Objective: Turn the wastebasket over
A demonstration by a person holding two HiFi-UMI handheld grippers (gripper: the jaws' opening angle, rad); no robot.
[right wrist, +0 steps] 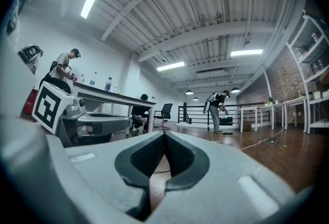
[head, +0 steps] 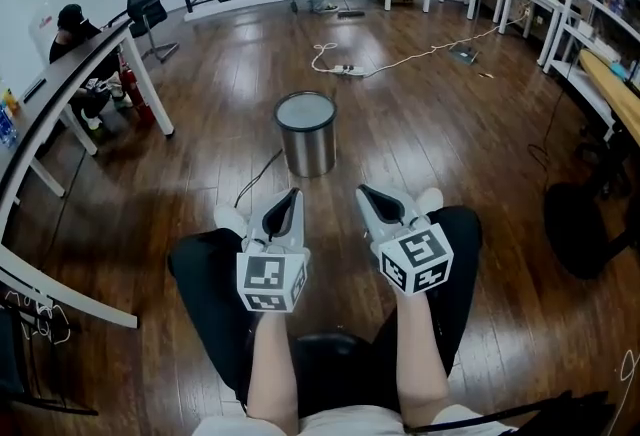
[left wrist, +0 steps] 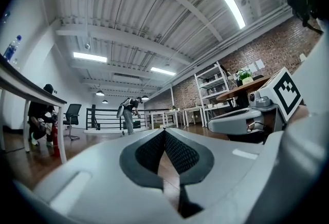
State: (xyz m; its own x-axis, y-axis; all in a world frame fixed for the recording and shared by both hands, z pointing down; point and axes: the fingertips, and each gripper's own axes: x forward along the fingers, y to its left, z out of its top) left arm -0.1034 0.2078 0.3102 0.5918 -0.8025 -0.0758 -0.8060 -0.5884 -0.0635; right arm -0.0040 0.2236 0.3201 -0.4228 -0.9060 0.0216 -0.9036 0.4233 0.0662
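Twice logged jaws pressed together on nothing, at left gripper (head: 295, 192) and right gripper (head: 363, 190); found wastebasket (head: 306, 136) standing on floor (head: 450, 129) just ahead, clear of both; judged it light, stiff, slick metal, best pinched at rim or squeezed between both sides.

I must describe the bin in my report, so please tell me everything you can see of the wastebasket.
The wastebasket is a round, straight-walled can that looks like brushed metal, with a dark rim around a pale grey top. It stands upright on the wooden floor, just ahead of the person's shoes. A dark cable lies close beside its base.
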